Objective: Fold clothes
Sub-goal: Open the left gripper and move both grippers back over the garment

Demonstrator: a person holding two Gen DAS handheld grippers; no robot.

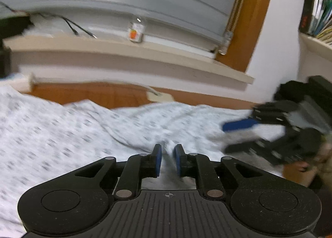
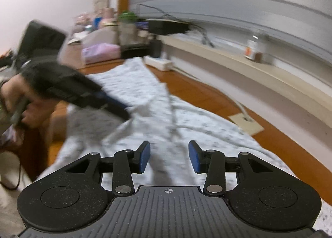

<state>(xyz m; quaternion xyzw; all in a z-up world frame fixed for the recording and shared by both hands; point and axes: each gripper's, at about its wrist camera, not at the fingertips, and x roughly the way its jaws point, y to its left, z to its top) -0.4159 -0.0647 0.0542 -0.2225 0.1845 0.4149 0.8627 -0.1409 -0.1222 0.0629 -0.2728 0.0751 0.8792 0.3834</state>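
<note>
Two grippers over patterned garment [image 2: 182, 111], spread on wood floor [image 2: 207, 92] below window ledge [image 1: 128, 55]. My left gripper [image 1: 167, 155] fingers narrowly apart around raised fold; right gripper [image 2: 169, 155] fingers spread, empty. Cloth thin, limp, light; best pinched at hem or corner.

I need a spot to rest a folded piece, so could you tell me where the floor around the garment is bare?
Bare wooden floor runs between the patterned garment and the window ledge, broken only by the cable plate. The far corner by the power strip and pink bundle is crowded. The left gripper and right gripper sit over the cloth.
</note>
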